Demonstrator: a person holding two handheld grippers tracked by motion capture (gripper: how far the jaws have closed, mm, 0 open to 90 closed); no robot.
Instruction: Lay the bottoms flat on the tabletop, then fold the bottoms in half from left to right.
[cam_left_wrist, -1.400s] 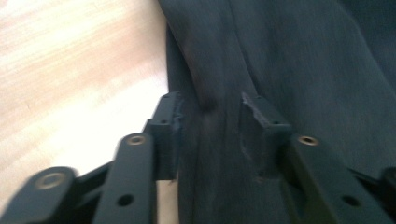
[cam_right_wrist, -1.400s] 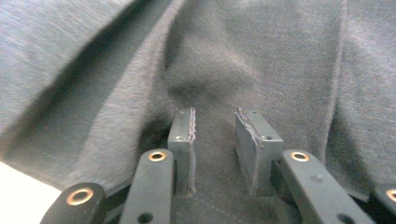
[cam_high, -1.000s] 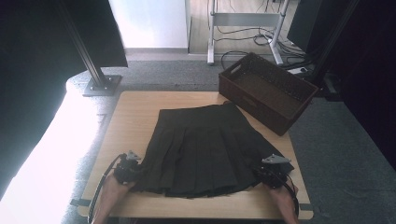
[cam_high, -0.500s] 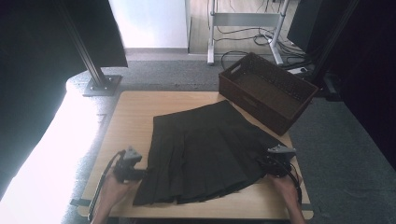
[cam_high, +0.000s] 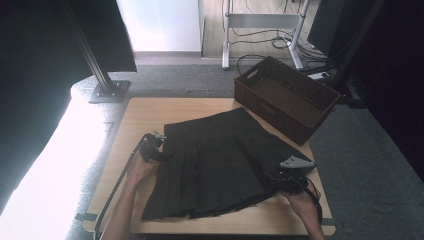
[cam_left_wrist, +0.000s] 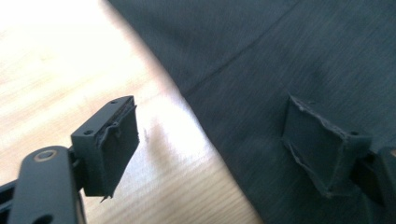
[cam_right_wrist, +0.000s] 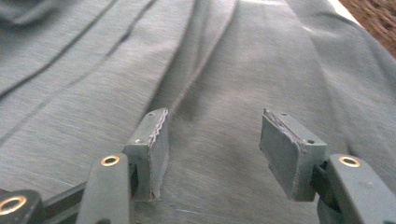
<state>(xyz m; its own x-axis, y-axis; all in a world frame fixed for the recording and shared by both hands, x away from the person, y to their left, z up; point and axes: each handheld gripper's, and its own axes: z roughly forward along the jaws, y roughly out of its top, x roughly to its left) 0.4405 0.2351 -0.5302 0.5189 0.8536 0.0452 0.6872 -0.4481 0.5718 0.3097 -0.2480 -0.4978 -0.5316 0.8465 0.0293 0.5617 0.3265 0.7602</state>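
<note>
High view: a dark skirt (cam_high: 220, 165) lies spread mid-frame on the counter (cam_high: 150, 112) — left tool (cam_high: 151, 148) at its left edge, right tool (cam_high: 292, 175) lower right, both jaws just opening, gripping nothing.

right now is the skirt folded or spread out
Spread out: the skirt lies flat in one layer on the table, pleats fanning toward the hem, skewed diagonally.

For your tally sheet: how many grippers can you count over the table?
2. The left gripper is at the skirt's left edge; the right gripper is over its right side near the front. Both stand open.
</note>
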